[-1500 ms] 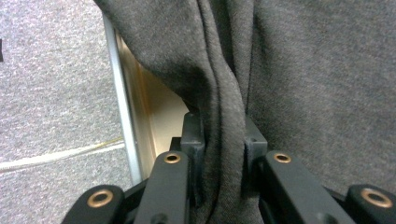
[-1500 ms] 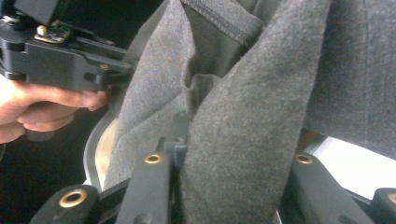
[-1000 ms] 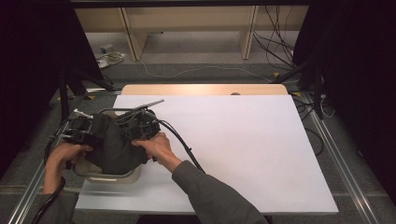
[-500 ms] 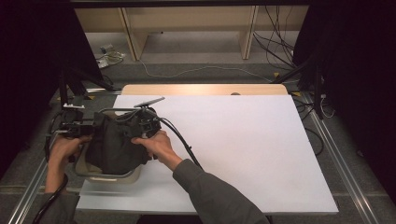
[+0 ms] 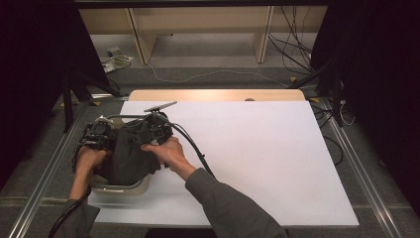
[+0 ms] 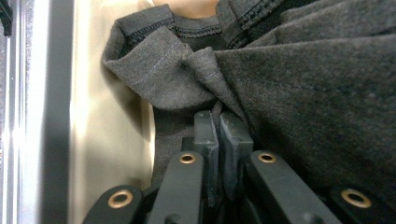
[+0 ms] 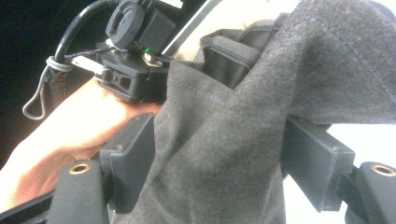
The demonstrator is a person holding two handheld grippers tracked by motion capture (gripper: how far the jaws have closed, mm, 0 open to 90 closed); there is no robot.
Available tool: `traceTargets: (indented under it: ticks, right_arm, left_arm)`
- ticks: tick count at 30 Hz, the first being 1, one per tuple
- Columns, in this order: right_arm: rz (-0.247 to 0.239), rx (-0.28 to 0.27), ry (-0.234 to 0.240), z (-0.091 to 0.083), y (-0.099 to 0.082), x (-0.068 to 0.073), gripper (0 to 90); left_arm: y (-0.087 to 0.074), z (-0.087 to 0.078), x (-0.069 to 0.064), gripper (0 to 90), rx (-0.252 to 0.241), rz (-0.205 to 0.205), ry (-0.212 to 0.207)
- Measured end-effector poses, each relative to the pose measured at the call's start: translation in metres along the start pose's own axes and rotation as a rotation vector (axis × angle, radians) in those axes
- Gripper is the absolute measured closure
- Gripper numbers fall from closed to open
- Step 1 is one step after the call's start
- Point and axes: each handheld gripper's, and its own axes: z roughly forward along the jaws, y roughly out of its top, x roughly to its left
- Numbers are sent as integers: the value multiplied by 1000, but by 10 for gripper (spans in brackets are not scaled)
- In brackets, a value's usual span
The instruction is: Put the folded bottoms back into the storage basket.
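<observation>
Now dark grey garment (image 5: pixel 130 153) bunched over beige tub (image 5: pixel 124 187) at table's left edge — left gripper (image 6: pixel 218 140) pinched tight on fold, right gripper (image 7: pixel 219 163) jaws wide apart, cloth draped between them, unclamped.

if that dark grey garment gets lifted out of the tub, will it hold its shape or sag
Likely sag: the dark grey garment already folds and bunches around the left gripper, which is pinching a fold. It probably drapes too, hanging loosely between the right gripper's spread fingers. The stitched knit suggests it is light and not slippery.
</observation>
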Motion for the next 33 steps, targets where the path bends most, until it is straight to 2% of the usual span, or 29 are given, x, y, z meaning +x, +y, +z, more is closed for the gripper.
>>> traceTargets:
  ticks: [4,7,11,14,19,22,25,29,33]
  right_arm:
    - [-1,-14,3,-3,2,-1,283]
    - [-2,-36,3,-9,4,-3,274]
    - [7,-53,15,-19,8,-6,254]
    - [1,-61,9,-24,9,-7,247]
    - [-2,-63,3,-29,10,-9,240]
    - [-3,-69,5,-32,10,-10,236]
    - [-8,-73,3,-37,10,-12,234]
    - [-11,-81,0,-47,9,-14,232]
    - [-19,-89,-3,-56,7,-18,230]
  left_arm:
    - [2,-10,5,796,-15,-21,-32]
    - [3,-18,9,686,-33,-35,-47]
    - [3,-37,15,533,-46,-54,-92]
    - [4,-49,15,454,-54,-57,-92]
    - [8,-64,7,385,-72,-45,-87]
    - [10,-75,2,347,-89,-50,-127]
    - [10,-83,-2,319,-98,-55,-139]
    - [9,-91,-9,289,-115,-61,-189]
    - [8,-93,-24,278,-107,-34,-236]
